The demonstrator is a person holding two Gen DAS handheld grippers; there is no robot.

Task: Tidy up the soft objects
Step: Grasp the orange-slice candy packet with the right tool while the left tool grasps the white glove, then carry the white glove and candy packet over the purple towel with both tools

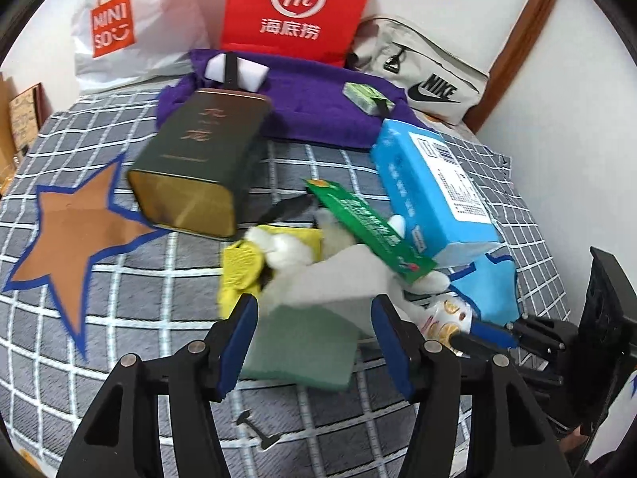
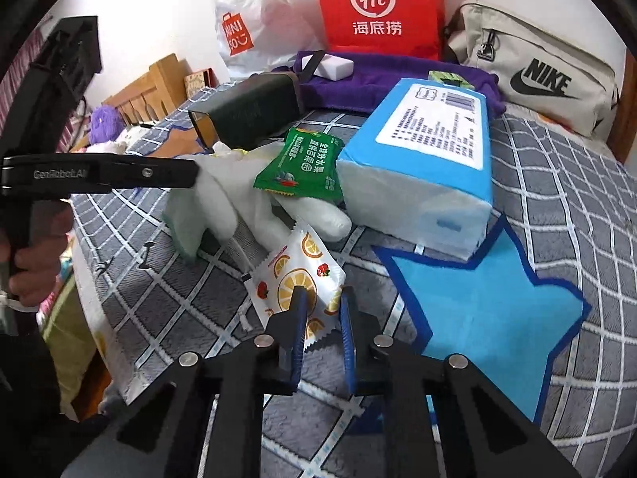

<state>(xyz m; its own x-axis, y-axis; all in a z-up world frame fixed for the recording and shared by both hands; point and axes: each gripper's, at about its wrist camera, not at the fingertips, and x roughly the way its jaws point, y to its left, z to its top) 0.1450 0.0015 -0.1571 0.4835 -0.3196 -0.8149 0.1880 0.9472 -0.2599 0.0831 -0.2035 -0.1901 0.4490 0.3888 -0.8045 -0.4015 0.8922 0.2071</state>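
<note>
Blue-padded right gripper (image 2: 321,306) is pinching the white citrus-print snack sachet (image 2: 296,275) near the blue felt star (image 2: 489,310), while the wide-open, empty left gripper (image 1: 314,310) is straddling the green sponge (image 1: 302,342).

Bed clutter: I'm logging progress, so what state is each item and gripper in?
Left gripper: open around the green sponge.
Right gripper: shut on the fruit-print packet.
Dark tin: on its side, open-ended.
Blue tissue pack: lying sealed.

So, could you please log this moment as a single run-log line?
left gripper: open, around green sponge | right gripper: shut on fruit-print sachet | green snack packet: lying on white glove | blue tissue pack: untouched
</note>
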